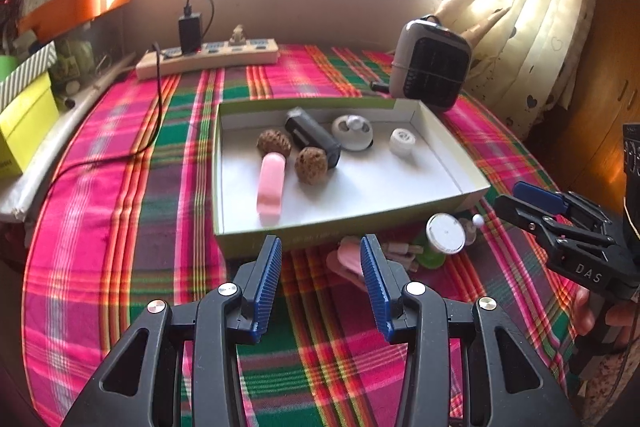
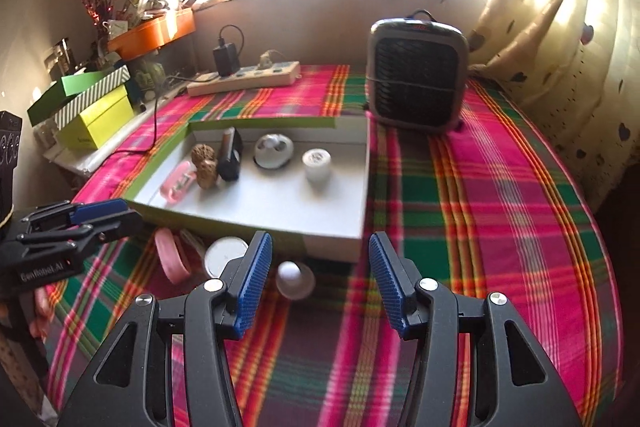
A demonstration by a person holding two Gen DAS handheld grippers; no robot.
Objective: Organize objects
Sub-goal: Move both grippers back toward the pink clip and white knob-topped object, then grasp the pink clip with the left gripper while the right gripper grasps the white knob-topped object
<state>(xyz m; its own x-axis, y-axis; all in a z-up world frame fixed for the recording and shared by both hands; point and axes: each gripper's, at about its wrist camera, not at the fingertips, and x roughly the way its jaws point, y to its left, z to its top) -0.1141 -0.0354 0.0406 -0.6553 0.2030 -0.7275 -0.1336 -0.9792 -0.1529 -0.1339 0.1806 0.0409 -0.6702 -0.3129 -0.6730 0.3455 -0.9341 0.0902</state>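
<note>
Two open hand-held grippers hover near a shallow box on a plaid-covered surface.

The left hand-held gripper (image 1: 321,247) stands partly open, empty, over pink clips (image 1: 348,261) just outside the box (image 1: 460,183). The right hand-held gripper (image 2: 320,247) is spread wider, empty, with a small white ball (image 2: 290,271) on the cloth (image 2: 500,207) between its fingers. Inside the box lie two walnuts (image 1: 311,165), a pink case (image 1: 271,183), a black device (image 1: 310,135) and a white spool (image 1: 402,141).
</note>
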